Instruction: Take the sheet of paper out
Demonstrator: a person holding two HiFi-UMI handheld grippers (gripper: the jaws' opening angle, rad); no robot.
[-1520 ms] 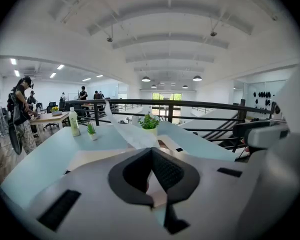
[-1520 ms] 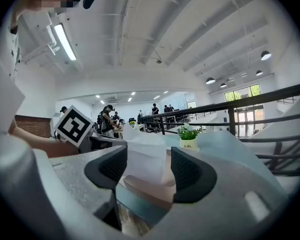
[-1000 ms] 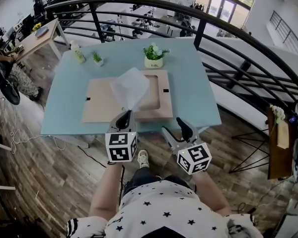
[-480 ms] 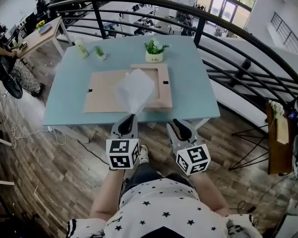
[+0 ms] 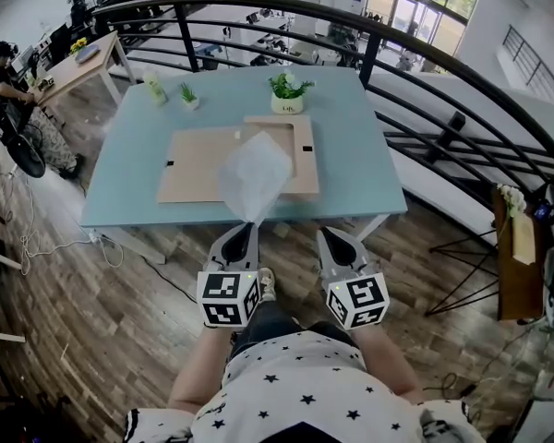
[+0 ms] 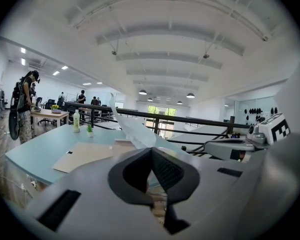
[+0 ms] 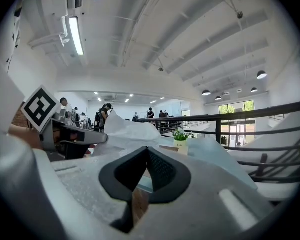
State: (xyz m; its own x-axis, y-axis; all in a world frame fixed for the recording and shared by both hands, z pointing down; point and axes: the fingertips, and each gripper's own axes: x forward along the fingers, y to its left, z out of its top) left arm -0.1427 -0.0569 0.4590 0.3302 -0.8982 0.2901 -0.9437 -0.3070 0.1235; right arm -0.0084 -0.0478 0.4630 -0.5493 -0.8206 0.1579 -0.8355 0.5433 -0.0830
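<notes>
Your left claw pinches the sheet of paper by its near corner, raised above the worktop. Right claw closed, empty. Sheet looks light, limp and tearable, so keep a gentle corner grip.

Frame on table ctr, plant behind it, bottle far L.
</notes>
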